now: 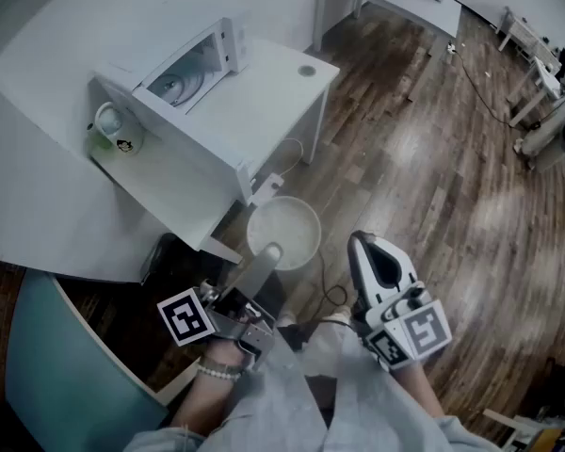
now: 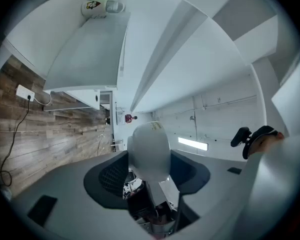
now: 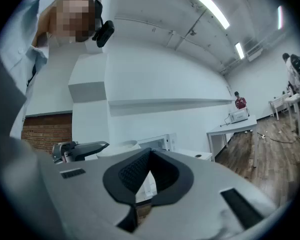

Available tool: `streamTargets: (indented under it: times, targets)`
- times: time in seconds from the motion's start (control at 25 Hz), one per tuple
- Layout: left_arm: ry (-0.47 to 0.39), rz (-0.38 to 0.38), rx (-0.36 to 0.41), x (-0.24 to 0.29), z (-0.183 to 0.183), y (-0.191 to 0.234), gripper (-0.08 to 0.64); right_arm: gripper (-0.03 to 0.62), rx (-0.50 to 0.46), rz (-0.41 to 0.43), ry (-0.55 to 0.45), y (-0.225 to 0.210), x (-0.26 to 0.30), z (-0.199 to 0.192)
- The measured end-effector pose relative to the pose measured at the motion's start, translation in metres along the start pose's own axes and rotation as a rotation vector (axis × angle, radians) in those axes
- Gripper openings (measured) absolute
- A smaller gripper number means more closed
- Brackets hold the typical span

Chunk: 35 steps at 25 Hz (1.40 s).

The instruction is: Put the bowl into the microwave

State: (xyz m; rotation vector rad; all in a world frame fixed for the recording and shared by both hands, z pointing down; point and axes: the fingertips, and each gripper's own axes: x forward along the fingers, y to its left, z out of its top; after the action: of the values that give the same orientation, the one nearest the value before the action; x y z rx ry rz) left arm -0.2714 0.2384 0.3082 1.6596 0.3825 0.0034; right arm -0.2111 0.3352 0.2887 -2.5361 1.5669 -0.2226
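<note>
The left gripper [image 1: 266, 257] is clamped on the rim of the bowl [image 1: 287, 226], which hangs low over the floor, short of the table [image 1: 264, 92]. The right gripper [image 1: 365, 249] is closed and empty beside it. The bowl should stay level as it rises to the open microwave [image 1: 184, 83], entering squarely.
</note>
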Motion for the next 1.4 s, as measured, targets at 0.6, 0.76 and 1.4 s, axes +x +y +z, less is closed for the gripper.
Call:
streamTargets:
  times: [0.6, 0.76, 1.4]
  targets:
    - [-0.008, 0.006, 0.003, 0.001, -0.002, 0.001, 0.235, 0.002, 0.016, -0.007, 0.002, -0.004, -0.002, -0.002]
    - [-0.017, 0.004, 0.007, 0.007, -0.005, 0.000, 0.235, 0.002, 0.023, -0.014, -0.005, -0.013, -0.005, 0.000]
    - [-0.104, 0.007, 0.012, 0.068, -0.061, 0.003, 0.235, 0.002, 0.035, 0.076, 0.028, -0.091, -0.037, 0.012]
